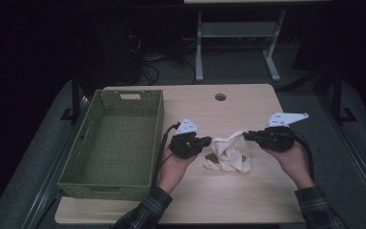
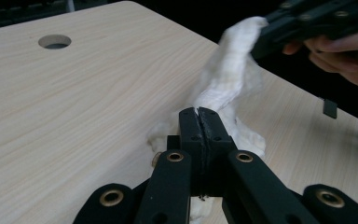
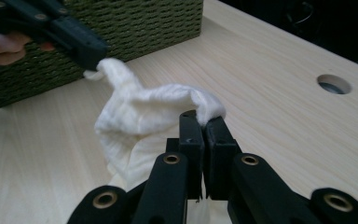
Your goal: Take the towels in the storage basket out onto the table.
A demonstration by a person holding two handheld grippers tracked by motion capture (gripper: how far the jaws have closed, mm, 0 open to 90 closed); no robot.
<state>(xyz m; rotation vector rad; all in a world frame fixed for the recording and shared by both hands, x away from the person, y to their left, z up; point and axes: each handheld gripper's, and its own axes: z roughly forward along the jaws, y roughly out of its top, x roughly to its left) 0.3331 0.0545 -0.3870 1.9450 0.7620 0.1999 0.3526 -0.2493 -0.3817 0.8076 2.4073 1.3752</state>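
A crumpled white cloth [image 1: 228, 152] lies in the middle of the light wooden table [image 1: 219, 200], with two corners lifted. My left gripper [image 1: 208, 141] is shut on the cloth's left corner; in the left gripper view the jaws [image 2: 199, 112] meet on the fabric [image 2: 228, 74]. My right gripper [image 1: 246, 135] is shut on the opposite corner and holds it above the table. In the right gripper view the cloth [image 3: 140, 112] bulges out past the closed jaws [image 3: 200, 119]. A small brown thing [image 1: 211, 156] peeks out from under the cloth's left edge.
A green woven basket [image 1: 157, 124] stands empty on the left of the table, close to my left hand. A round cable hole [image 1: 220, 97] sits near the far edge. Beyond the table are a dark floor and table legs [image 1: 199, 52].
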